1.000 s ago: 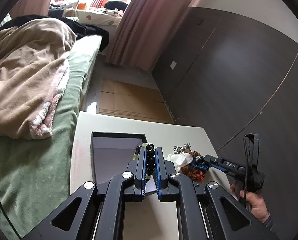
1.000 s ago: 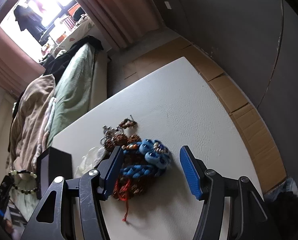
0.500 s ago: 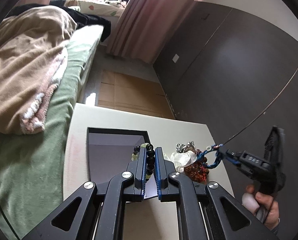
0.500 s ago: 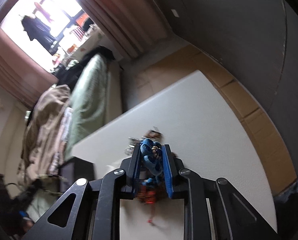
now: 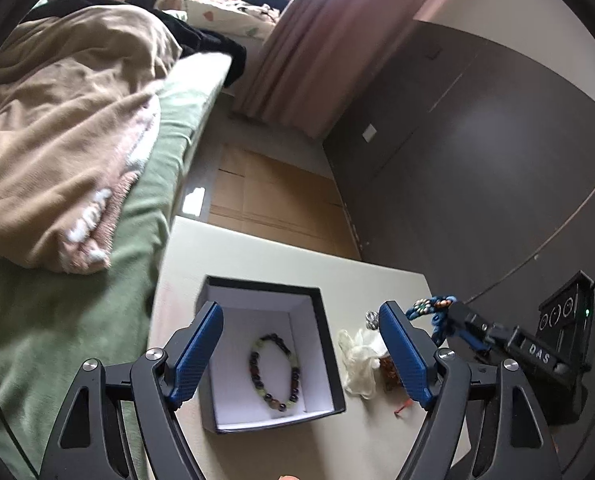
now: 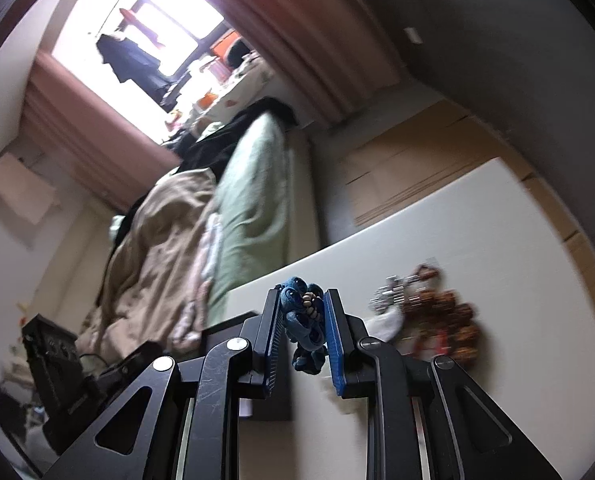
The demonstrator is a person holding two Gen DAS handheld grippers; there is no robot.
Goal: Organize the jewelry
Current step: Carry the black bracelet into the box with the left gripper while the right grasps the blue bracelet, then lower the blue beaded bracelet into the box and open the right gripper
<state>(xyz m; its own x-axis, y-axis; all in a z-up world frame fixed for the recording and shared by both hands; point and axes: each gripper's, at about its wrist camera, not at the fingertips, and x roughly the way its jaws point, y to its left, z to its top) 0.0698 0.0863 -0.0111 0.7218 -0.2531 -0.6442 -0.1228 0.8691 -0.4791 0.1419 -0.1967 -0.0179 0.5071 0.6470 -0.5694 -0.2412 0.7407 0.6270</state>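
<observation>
A black jewelry box [image 5: 329, 352] with a white inside stands open on the white table [image 5: 257, 256]. A green and dark beaded bracelet [image 5: 275, 376] lies flat in it. My left gripper [image 5: 301, 344] is open above the box, its jaws wide apart and empty. My right gripper [image 6: 303, 320] is shut on a blue braided bracelet [image 6: 301, 320] and holds it above the table; that bracelet also shows in the left wrist view [image 5: 433, 312] to the right of the box. A pile of brown and red beaded jewelry [image 6: 437, 316] lies on the table.
A crumpled white plastic bag [image 5: 359, 360] lies beside the box with the pile. A bed with a green sheet [image 5: 57, 320] and a beige blanket [image 5: 65, 140] borders the table's left side. Cardboard [image 5: 273, 196] covers the floor beyond; a dark wall [image 5: 477, 160] stands to the right.
My left gripper has opened and dropped the beaded bracelet into the box. My right gripper closed on the blue bracelet and lifted it off the pile, moving left toward the box.
</observation>
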